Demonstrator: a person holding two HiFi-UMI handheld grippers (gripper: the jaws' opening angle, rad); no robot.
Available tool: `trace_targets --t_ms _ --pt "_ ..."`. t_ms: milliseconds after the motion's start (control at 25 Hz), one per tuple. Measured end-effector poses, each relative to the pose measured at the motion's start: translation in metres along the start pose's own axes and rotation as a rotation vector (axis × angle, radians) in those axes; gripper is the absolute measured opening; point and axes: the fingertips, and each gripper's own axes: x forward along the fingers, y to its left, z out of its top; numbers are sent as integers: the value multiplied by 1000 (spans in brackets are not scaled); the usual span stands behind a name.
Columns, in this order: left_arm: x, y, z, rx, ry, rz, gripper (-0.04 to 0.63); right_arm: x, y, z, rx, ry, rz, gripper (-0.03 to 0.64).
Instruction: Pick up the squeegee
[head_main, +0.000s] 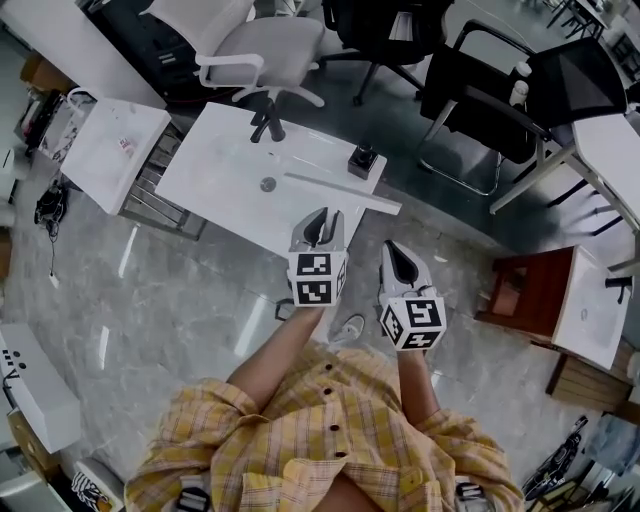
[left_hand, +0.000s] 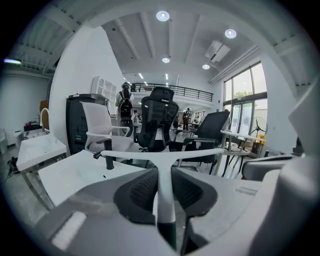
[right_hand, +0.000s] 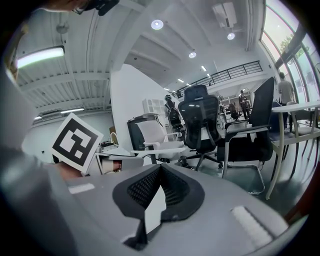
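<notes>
The squeegee is white, with a long thin blade (head_main: 340, 191) and a handle that runs back into my left gripper (head_main: 322, 222). In the left gripper view the blade (left_hand: 162, 154) spreads crosswise ahead, and the white handle with a dark green end (left_hand: 165, 205) is clamped between the black pads. The left gripper is shut on that handle and holds the squeegee above the near edge of the white table (head_main: 225, 170). My right gripper (head_main: 395, 252) hovers just to the right, its jaws (right_hand: 160, 168) meeting at the tips with nothing held.
On the white table stand a black faucet (head_main: 268, 125), a drain hole (head_main: 268, 184) and a small black box (head_main: 362, 160). A white chair (head_main: 265, 50) and black chairs (head_main: 500, 90) stand behind it. A white cabinet (head_main: 115, 150) is at left, a brown stand (head_main: 540, 290) at right.
</notes>
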Motion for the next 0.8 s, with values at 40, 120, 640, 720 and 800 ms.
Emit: trace_targets --t_ms 40,120,640,720,800 --pt "-4 -3 2 0 -8 -4 86 -3 0 2 -2 -5 0 -2" --pt "-12 -9 7 2 -27 -13 86 -8 1 6 -11 -16 0 -3" --pt "-53 -36 30 15 -130 -54 86 -28 10 29 -46 -58 18 -3" --pt "-57 -38 34 18 -146 -59 86 -28 11 32 -49 -67 19 -3" --pt "-61 -40 36 21 -156 -63 86 -30 12 35 -52 -74 19 -3"
